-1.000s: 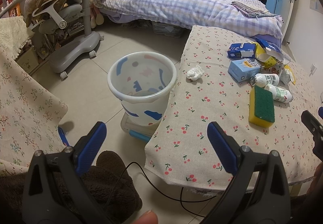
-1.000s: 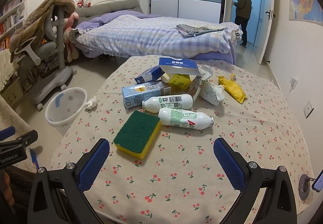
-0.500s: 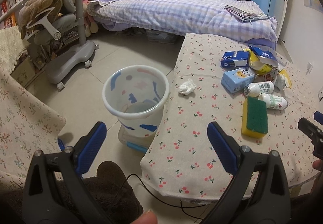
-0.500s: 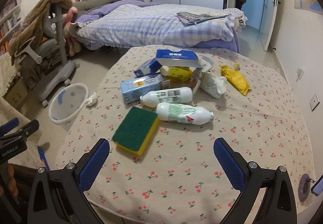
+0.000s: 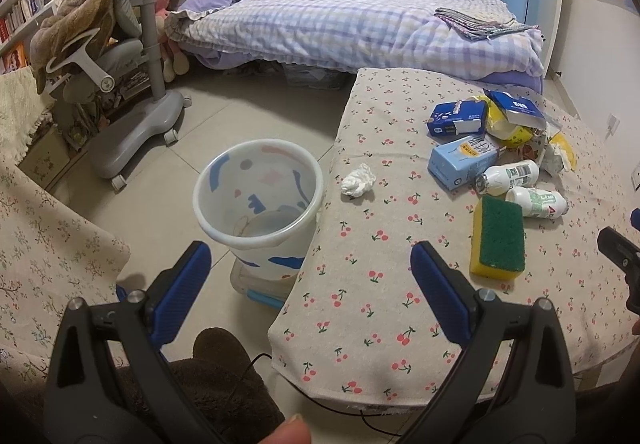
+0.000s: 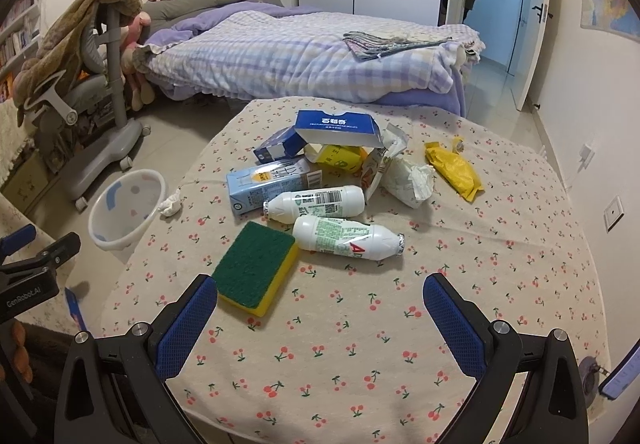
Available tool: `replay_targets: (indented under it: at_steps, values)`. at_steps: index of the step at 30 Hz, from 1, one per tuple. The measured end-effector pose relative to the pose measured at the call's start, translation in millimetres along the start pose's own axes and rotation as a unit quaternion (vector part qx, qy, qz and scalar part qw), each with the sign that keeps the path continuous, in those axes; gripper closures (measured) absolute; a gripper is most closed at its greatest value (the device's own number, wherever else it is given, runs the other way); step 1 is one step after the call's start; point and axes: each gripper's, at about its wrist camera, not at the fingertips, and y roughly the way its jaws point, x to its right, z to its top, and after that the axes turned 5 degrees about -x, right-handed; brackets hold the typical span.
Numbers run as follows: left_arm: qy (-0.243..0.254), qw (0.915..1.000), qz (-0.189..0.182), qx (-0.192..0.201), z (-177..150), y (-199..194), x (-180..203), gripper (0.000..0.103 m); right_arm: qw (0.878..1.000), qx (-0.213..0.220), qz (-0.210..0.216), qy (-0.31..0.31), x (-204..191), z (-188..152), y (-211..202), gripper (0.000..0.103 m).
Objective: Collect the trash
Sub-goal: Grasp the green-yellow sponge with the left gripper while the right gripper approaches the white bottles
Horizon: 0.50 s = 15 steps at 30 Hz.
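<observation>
Hanging with jaws spread and empty, the left gripper [image 5: 310, 268] sits over the table [image 5: 360, 304] edge beside the bin [image 5: 258, 204] on the floor; the right gripper [image 6: 320, 300], equally wide, hovers above the cloth just short of the sponge [image 6: 256, 268], bottles [image 6: 344, 238], cartons [image 6: 272, 182] and wrappers [image 6: 454, 172], a tissue [image 5: 358, 180] lying near the bin-side edge

My left tongs [image 5: 310, 268]: black frame, triangular cut-outs, silver screws at the joints, blue ribbed pads [image 5: 182, 290]. A thin black cable trails beneath. My right tongs [image 6: 320, 298] match, their blue pads [image 6: 454, 324] in a mesh texture. "GenRobot.AI" is printed in white on the left frame. I'm in dark brown fleece [image 5: 216, 380].
</observation>
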Motion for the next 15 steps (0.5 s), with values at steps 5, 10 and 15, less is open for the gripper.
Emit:
replay_targets:
  at_steps: [5, 10, 15]
  values:
    - [0.005, 1.0000, 0.000, 0.002, 4.0, -0.5, 4.1, 0.003, 1.000, 0.005, -0.006, 0.000, 2.6, 4.2, -3.8, 0.000]
    - [0.027, 0.9993, -0.021, -0.013, 19.3, 2.4, 16.7, 0.003, 1.000, 0.005, -0.021, 0.004, 14.7, 20.3, -7.7, 0.000]
    - [0.086, 0.9910, -0.078, -0.067, 39.0, 17.1, 48.2, 0.003, 0.998, -0.001, -0.054, 0.024, 47.7, 46.3, -4.4, 0.000]
